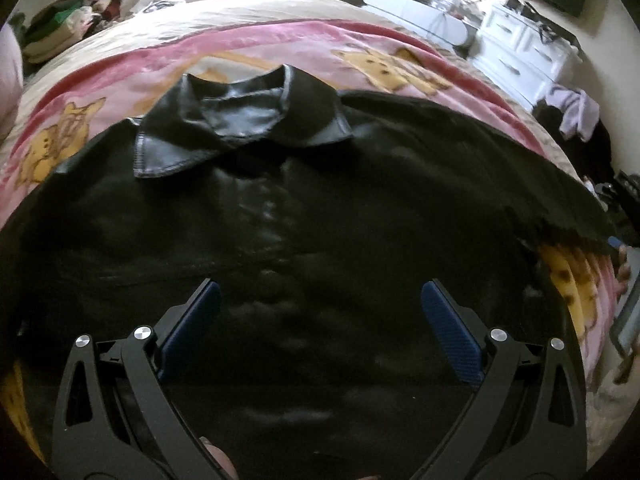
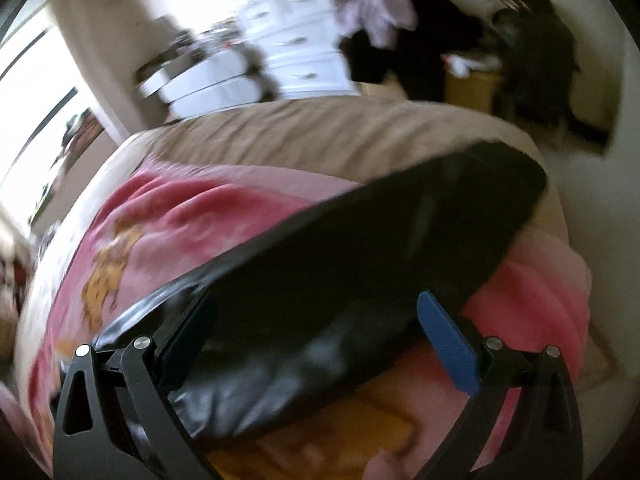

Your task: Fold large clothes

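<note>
Left wrist view, left to right. Black leather jacket (image 1: 280,208) fills frame centre, flat on pink blanket (image 1: 120,64), collar (image 1: 240,120) upper middle. Your left gripper (image 1: 320,304) spread wide above lower front, pinching nothing.

Right wrist view: your right gripper (image 2: 316,312) spread, sleeve (image 2: 360,248) lying between fingers, not yet pinched (view blurred, contact uncertain).

Risks: leather looks stiff and slick, so shallow bite likely slips mid-fold. Sleeve end sits near bed edge at right; hasty pull could drag it off or bunch blanket.

pink blanket (image 1: 248,46), perhaps white dresser (image 1: 520,56).
</note>
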Demonstrator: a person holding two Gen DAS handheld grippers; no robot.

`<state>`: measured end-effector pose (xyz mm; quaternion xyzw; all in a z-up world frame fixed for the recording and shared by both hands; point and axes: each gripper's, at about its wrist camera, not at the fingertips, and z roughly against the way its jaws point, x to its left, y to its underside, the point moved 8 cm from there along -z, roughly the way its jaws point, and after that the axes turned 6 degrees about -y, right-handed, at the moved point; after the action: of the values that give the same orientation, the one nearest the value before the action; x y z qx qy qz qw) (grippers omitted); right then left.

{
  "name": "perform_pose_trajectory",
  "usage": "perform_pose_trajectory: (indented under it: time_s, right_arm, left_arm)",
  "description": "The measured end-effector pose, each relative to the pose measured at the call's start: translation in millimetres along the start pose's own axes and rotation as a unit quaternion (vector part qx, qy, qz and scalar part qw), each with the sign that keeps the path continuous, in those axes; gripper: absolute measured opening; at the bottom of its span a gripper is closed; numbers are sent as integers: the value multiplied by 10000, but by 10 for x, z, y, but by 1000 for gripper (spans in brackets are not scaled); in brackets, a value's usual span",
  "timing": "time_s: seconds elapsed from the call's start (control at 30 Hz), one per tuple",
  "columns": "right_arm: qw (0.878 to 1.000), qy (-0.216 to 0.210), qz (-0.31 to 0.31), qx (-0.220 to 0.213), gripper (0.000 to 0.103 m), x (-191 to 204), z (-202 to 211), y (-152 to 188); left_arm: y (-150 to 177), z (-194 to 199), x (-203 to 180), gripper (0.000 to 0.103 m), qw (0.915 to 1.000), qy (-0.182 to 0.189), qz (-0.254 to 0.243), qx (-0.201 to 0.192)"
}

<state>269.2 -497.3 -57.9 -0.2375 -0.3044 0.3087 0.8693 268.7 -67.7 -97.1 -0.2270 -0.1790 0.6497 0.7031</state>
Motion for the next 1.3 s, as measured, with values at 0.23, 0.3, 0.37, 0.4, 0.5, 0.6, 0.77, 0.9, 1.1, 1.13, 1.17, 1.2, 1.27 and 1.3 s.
perform_pose_trajectory:
  time_s: [0.23, 0.3, 0.37, 0.4, 0.5, 0.6, 0.77, 0.9, 1.1, 1.13, 1.17, 1.2, 1.27, 1.3]
  right_arm:
    - [9945, 44, -1042, 120, 99, -513, -163, -71]
    - [9905, -41, -1362, 198, 99, -642, -257, -91]
    - [9874, -175, -1562, 204, 99, -706, -337, -126]
    - [9856, -218, -1665, 195, 99, -741, -371, -153]
    - [9830, -542, -1751, -22, 99, -730, -386, -228]
    - [9824, -989, -1562, -263, 59, -631, -378, -302]
    - [9745, -1741, -1348, -444, 17, -356, -226, -361]
    - [9634, -2498, -738, -633, 11, 108, 59, -445]
    - [9350, -3383, 646, -851, 11, 1045, 542, -369]
    - [9280, -3507, 917, -862, 11, 1212, 624, -297]
    - [9218, -3592, 1167, -874, 11, 1353, 688, -226]
    - [9167, -3653, 1365, -877, 11, 1466, 739, -167]
    - [8993, -3898, 1821, -780, 11, 1755, 857, 42]
    - [8922, -4006, 1961, -711, 11, 1851, 909, 149]
  left_arm:
    - [6, 18, -28, 94, 9999, 107, 56, -75]
    - [-3, 4, 1, 94, 9999, 79, 86, -78]
    - [-4, -29, 46, 94, 9998, 80, 174, -16]
    - [-9, -36, 77, 94, 9997, 86, 241, 6]
    - [-56, 36, 133, 94, 9993, 168, 337, -43]
    - [-146, 145, 211, 94, 9987, 174, 442, -202]
    - [-261, 286, 330, 94, 9970, 233, 659, -339]
    - [-334, 392, 462, 94, 9958, 186, 795, -413]
    - [-459, 627, 716, 94, 9921, 214, 1083, -592]
    - [-480, 658, 754, 94, 9911, 224, 1147, -632]
    - [-500, 686, 794, 94, 9903, 248, 1197, -654]
    - [-507, 705, 815, 94, 9898, 274, 1228, -661]
    - [-527, 749, 878, 94, 9879, 380, 1341, -678]
    - [-534, 766, 903, 94, 9863, 492, 1417, -682]
